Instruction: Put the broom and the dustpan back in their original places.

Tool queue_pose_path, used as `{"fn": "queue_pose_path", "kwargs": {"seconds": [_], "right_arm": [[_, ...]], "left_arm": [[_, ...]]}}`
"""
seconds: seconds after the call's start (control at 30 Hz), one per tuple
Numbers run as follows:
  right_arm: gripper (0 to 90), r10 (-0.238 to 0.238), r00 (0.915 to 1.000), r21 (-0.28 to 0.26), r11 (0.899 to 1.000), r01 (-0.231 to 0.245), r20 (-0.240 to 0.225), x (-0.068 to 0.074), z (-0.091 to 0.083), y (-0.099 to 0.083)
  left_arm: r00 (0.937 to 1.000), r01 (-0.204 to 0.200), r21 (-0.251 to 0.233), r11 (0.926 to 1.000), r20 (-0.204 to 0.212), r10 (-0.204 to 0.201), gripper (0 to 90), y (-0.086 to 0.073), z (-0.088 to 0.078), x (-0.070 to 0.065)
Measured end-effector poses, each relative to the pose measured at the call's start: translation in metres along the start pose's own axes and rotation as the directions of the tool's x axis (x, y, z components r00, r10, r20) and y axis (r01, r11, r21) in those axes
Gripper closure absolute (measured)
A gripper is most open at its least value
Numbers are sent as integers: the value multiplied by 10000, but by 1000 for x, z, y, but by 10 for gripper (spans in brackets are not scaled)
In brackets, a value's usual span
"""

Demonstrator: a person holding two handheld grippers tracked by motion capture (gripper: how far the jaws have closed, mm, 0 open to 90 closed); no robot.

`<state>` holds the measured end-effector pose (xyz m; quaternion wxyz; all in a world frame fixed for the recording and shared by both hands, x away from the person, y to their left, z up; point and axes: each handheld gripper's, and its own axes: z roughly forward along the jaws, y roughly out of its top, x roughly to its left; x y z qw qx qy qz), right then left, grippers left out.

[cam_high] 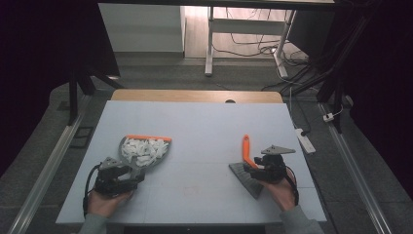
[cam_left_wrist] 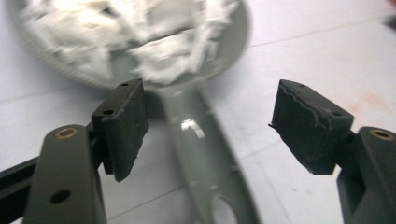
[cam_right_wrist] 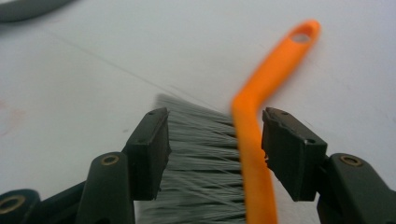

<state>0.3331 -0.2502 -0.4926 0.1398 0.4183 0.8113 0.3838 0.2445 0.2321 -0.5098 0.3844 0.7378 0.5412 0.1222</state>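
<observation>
A grey dustpan (cam_high: 127,169) with an orange lip lies at the left of the white table, heaped with white scraps (cam_high: 143,148). My left gripper (cam_high: 135,174) stands open astride the pan's grey handle (cam_left_wrist: 205,154), its pads clear of it on both sides; the scraps (cam_left_wrist: 140,32) lie just beyond. At the right lies a hand brush with a bent orange handle (cam_high: 247,150) and grey bristles (cam_high: 245,179). My right gripper (cam_high: 252,170) is open around the brush, with the orange handle (cam_right_wrist: 261,93) close to the right pad and the bristles (cam_right_wrist: 201,154) reaching to the left pad.
The white tabletop (cam_high: 204,126) ends in a wooden strip (cam_high: 195,96) at the far side. A white power strip (cam_high: 305,140) lies on the floor off the right edge. Desk legs and cables stand farther back.
</observation>
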Motion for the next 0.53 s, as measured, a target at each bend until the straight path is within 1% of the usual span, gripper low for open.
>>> {"fn": "queue_pose_path", "kwargs": {"seconds": [0.07,0.13,0.2,0.27,0.43,0.53], "right_arm": [[446,-533,9975,-269,9983,521,-456,3,-5,-2],[447,-989,9940,-367,9946,973,-471,5,-8,-4],[447,-1275,9903,-391,9913,1255,-544,4,-10,-5],[447,-1514,9876,-380,9880,1499,-411,3,-11,-7],[447,-1658,9850,-517,9852,1634,-471,-2,-16,-13],[447,-1756,9832,-644,9829,1723,-506,-2,-17,-13]], "left_arm": [[9993,-217,-23,9998,317,217,283,0,-1,-1],[9977,-410,-25,9992,538,410,284,0,-1,-1],[9956,-592,-28,9982,731,592,289,0,-1,0],[9940,-675,-50,9977,856,677,292,0,0,-1],[9926,-756,-58,9971,952,758,294,0,0,0],[9921,-769,-31,9970,993,768,295,0,0,0]]}}
